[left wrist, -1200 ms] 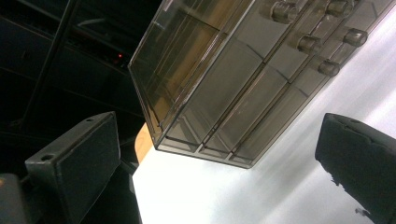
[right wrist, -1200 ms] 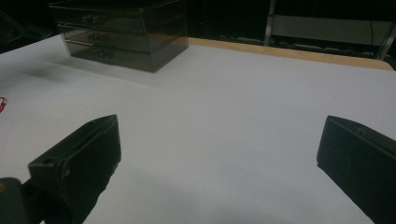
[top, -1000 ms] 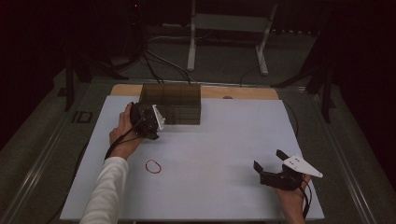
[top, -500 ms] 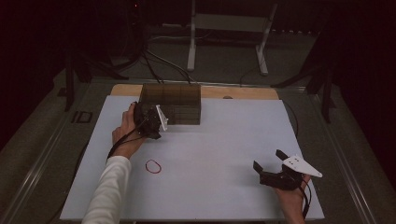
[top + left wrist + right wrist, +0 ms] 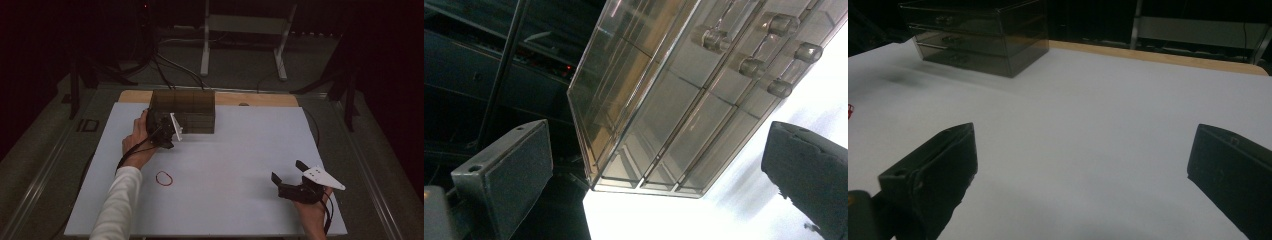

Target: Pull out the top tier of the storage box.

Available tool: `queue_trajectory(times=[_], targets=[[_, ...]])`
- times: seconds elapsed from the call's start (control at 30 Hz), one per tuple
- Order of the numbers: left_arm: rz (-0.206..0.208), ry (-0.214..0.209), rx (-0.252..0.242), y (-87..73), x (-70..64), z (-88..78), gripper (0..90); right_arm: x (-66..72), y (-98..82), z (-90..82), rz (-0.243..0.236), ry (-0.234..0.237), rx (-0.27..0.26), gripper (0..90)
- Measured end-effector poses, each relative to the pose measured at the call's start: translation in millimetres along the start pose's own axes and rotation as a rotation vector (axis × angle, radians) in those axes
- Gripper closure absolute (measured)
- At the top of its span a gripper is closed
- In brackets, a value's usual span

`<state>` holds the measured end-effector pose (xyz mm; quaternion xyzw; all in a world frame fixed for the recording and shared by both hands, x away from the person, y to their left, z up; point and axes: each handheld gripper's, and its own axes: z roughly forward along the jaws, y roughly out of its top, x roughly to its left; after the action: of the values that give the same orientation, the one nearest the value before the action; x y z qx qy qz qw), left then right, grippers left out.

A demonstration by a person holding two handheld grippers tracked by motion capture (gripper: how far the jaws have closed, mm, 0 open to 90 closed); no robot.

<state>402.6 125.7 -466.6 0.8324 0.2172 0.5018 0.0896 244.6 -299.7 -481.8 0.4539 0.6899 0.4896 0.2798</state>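
Approach step: left gripper [image 5: 172, 131] jaws wide, at front-left corner of smoked drawer box [image 5: 186, 111] near worktop [image 5: 240, 150] far edge. Right gripper [image 5: 292, 182] wide, idle, near-right corner. Next, likely: line up on drawer knob [image 5: 780, 88], close. Red rubber band [image 5: 164, 178] loose, near-left.

White table [image 5: 240, 165] — w/ smoky drawer box [image 5: 192, 107], red rubber band [image 5: 164, 178].
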Motion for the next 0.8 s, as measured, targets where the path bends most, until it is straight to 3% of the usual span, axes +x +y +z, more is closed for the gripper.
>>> queue_trajectory(times=[0.8], targets=[[0.022,0.017,-0.012,8.8,-5.7,1.0,1.8,0.1,0.1,-0.1,0.0,0.0,-0.002,0.4]])
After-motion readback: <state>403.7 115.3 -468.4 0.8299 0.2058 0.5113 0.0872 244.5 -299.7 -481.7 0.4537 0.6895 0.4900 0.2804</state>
